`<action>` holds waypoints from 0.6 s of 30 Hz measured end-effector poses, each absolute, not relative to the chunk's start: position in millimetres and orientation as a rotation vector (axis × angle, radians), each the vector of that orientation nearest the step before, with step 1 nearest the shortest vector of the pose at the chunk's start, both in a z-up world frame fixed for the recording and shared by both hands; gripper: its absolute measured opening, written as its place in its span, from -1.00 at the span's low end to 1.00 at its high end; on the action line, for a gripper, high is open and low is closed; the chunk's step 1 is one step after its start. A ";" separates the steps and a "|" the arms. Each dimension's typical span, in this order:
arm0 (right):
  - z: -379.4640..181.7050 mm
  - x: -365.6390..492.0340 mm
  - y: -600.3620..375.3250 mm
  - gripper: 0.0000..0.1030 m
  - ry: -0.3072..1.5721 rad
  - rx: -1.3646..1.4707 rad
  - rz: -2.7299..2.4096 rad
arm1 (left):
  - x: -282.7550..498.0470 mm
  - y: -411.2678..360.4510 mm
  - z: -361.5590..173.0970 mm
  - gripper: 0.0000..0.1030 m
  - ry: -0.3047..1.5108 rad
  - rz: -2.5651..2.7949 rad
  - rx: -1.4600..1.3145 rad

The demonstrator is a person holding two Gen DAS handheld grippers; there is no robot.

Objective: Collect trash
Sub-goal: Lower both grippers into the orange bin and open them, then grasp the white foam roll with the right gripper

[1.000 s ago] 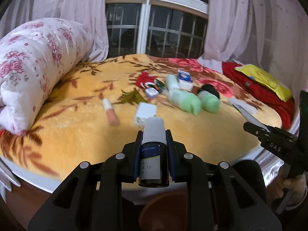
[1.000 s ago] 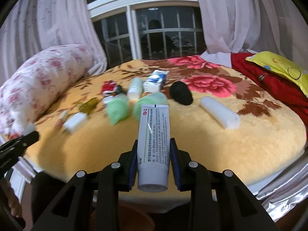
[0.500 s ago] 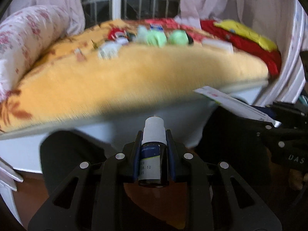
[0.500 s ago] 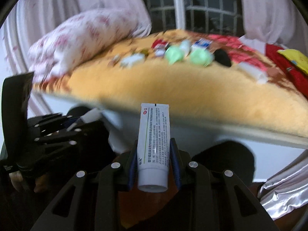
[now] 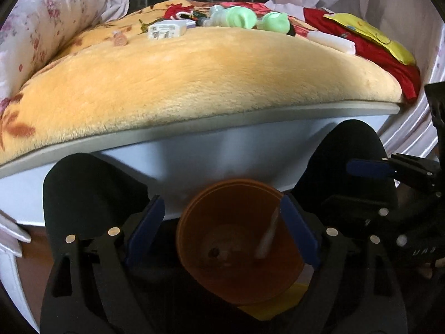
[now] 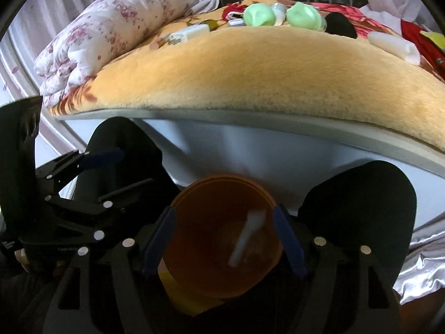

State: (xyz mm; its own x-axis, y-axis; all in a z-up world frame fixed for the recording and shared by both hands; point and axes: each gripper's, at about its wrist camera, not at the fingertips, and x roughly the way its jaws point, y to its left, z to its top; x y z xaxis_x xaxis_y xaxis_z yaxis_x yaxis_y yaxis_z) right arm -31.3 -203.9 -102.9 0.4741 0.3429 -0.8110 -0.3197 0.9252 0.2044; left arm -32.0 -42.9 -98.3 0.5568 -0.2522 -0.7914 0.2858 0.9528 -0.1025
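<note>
An orange bin (image 5: 239, 242) (image 6: 222, 239) stands on the floor at the foot of the bed, right below both grippers. My left gripper (image 5: 222, 222) has its jaws opening, with nothing between the blue pads. My right gripper (image 6: 222, 239) is opening too, and is also empty. A blurred white tube (image 6: 247, 236) (image 5: 268, 235) is falling into the bin. A small dark item (image 5: 214, 250) lies at the bin's bottom. More trash lies far back on the bed: two green containers (image 5: 242, 18) (image 6: 258, 15), a white box (image 5: 167, 29), a white roll (image 6: 393, 44).
The yellow floral blanket (image 5: 194, 69) covers the bed, whose white frame (image 5: 222, 150) rises just behind the bin. A rolled flowered quilt (image 6: 116, 30) lies at the left. Red cloth and a yellow pillow (image 5: 370, 36) sit at the right. Two dark knees (image 6: 358, 200) flank the bin.
Both grippers sank from over the bed to the orange bin and tilted down. The left has let go of its small bottle and the right of its white tube; both now stand open.
</note>
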 end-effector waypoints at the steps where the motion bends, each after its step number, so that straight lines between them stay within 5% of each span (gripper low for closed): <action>1: -101.3 -30.4 -207.3 0.39 0.995 0.030 0.399 | -31.6 -41.9 -98.7 0.62 0.929 -0.315 0.034; 10: -39.2 -18.8 -257.0 0.25 0.760 -0.082 0.207 | -30.9 -28.6 -81.3 0.62 0.862 -0.272 0.016; 18: 11.3 110.4 -333.7 0.26 0.688 -0.101 -0.009 | -6.7 -14.2 -48.9 0.62 0.766 -0.201 0.008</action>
